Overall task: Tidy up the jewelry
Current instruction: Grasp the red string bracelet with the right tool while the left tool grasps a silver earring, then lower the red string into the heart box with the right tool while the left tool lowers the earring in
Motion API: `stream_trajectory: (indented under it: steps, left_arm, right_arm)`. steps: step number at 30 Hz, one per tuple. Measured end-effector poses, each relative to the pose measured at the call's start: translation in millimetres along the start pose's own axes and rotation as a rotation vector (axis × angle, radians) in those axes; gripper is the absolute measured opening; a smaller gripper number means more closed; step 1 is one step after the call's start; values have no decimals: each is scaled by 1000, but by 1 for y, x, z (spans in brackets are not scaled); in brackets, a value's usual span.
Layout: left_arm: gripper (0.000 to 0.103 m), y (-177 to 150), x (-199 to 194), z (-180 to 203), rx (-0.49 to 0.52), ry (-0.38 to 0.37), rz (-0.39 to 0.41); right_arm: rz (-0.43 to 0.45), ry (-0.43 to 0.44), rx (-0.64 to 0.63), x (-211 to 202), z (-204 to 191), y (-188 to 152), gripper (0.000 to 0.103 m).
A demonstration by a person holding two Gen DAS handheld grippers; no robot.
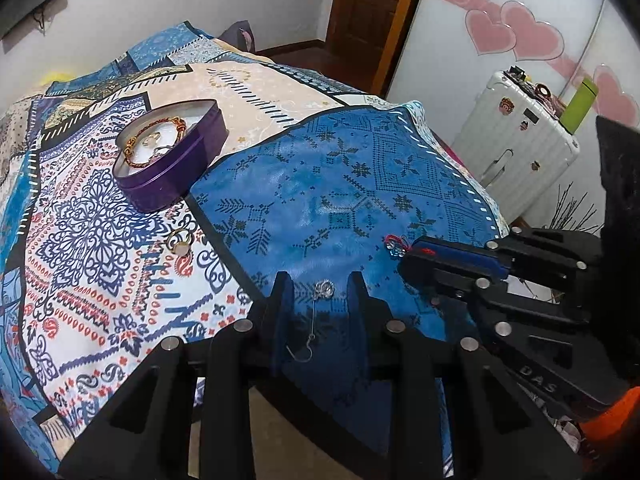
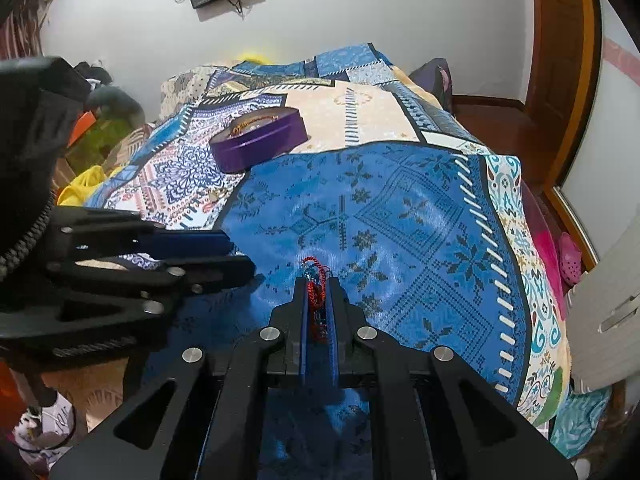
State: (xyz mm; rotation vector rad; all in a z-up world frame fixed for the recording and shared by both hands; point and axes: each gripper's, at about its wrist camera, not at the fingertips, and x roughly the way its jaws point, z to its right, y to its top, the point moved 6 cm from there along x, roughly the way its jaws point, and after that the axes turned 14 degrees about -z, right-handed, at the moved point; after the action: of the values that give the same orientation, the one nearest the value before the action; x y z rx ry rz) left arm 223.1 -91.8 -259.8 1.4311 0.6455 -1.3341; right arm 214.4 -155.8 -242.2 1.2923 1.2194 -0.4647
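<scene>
From the left wrist view we see our left gripper (image 1: 320, 292) nearest, its jaws partly open with a silver earring (image 1: 325, 290) lying between them on the blue bedspread (image 1: 320, 200), untouched by either pad as far as we can tell. At two o'clock from it our right gripper (image 1: 404, 252) has its jaws closed on a red beaded bracelet (image 1: 394, 245); the right wrist view alone shows the red strands (image 2: 316, 292) pinched between the pads. Farther off, at ten o'clock, a gold ring (image 1: 179, 242) lies on the patterned cloth, and beyond it the purple tin (image 1: 172, 176) holds a gold-and-red bracelet (image 1: 156, 140), whose contents the right view barely reveals.
</scene>
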Motion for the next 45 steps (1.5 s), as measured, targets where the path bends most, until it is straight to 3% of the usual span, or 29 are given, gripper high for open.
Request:
stream_trajectory:
  steps: [4, 6, 15, 34, 45]
  left_arm:
    - [23, -1, 2, 3, 28, 22, 14]
    - [8, -2, 3, 4, 42, 35, 18]
    - [8, 0, -15, -11, -12, 20, 63]
    - [8, 29, -123, -76, -117, 93, 335]
    - [8, 50, -145, -101, -131, 118, 399]
  right_arm:
    - [14, 5, 5, -3, 0, 5, 7]
    - [21, 6, 6, -5, 0, 7, 7]
    - [47, -2, -16, -10, -5, 23, 7]
    - [207, 6, -103, -45, -42, 92, 7]
    - [272, 22, -143, -53, -57, 131, 7]
